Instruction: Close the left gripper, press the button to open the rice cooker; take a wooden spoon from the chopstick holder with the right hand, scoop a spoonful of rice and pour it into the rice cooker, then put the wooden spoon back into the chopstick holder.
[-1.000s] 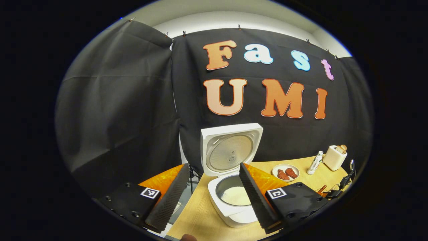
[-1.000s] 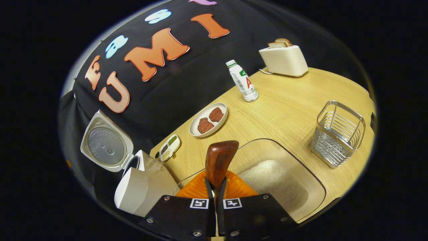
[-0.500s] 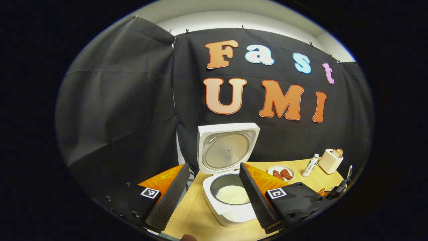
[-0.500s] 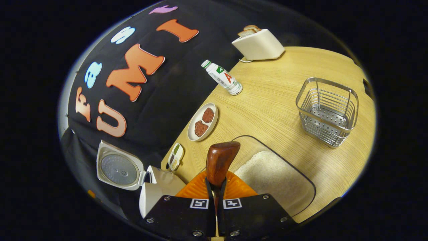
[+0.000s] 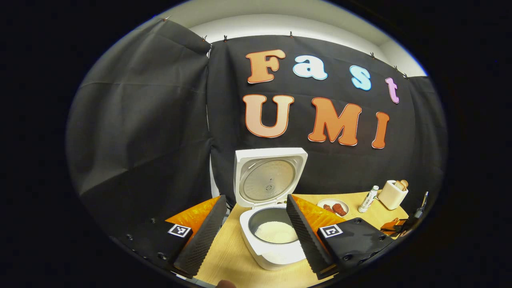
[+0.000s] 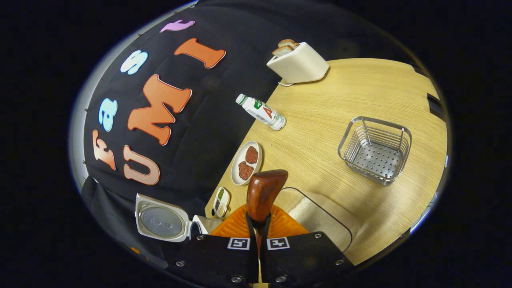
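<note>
rice tray [image 6: 320, 216] slid lower, half hidden, spoon [image 6: 262, 194] clamped

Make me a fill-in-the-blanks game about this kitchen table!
1. The rice cooker's lid stands ____.
2. The right gripper is shut on the wooden ____.
3. Slices of ____ stick out of the toaster.
4. The left gripper's fingers are ____, with nothing between them.

Missing words: open; spoon; bread; open
</note>
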Demonstrator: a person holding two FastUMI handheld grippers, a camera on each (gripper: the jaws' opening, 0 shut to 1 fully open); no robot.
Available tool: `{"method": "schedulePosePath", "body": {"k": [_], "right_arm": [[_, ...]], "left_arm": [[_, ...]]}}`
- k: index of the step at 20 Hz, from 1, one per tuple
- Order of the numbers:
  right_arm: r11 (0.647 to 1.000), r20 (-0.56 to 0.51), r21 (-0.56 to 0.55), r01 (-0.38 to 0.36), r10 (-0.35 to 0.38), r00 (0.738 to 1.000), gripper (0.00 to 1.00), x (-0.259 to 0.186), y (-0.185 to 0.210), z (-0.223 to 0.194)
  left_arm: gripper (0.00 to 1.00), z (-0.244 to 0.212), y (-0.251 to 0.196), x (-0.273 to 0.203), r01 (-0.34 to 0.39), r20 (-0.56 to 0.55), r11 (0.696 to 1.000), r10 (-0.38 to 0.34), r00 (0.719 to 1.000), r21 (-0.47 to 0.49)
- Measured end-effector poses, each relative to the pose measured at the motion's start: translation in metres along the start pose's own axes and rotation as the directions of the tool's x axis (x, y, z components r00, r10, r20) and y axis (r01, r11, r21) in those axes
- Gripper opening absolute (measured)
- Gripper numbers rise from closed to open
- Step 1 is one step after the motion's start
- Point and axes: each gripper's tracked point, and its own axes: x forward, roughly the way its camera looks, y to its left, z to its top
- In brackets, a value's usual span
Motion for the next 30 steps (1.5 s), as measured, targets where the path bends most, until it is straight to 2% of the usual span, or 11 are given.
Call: {"method": "schedulePosePath", "body": {"k": [8, 13, 24, 30], "right_arm": [[0.993, -0.017, 0.106, -0.051, 0.053, 0.998, 0.02, -0.018, 0.046, 0.012], [0.993, -0.012, 0.077, -0.088, 0.089, 0.996, 0.01, -0.015, 0.089, 0.02], [0.966, -0.067, 0.12, -0.23, 0.239, 0.969, 0.01, 0.013, 0.209, -0.005], [0.962, -0.096, 0.107, -0.252, 0.262, 0.96, 0.01, 0.026, 0.253, -0.028]], "left_arm": [[1.0, 0.004, 0.004, -0.008, -0.005, 0.017, 1.0, 0.006, 1.0, -0.007], [1.0, 0.002, 0.008, -0.01, -0.008, 0.018, 1.0, 0.008, 1.0, -0.014], [1.0, -0.009, 0.018, -0.008, -0.006, 0.0, 0.999, 0.006, 1.0, -0.049], [1.0, -0.013, 0.027, -0.007, -0.01, -0.002, 0.999, 0.01, 1.0, -0.046]]}}
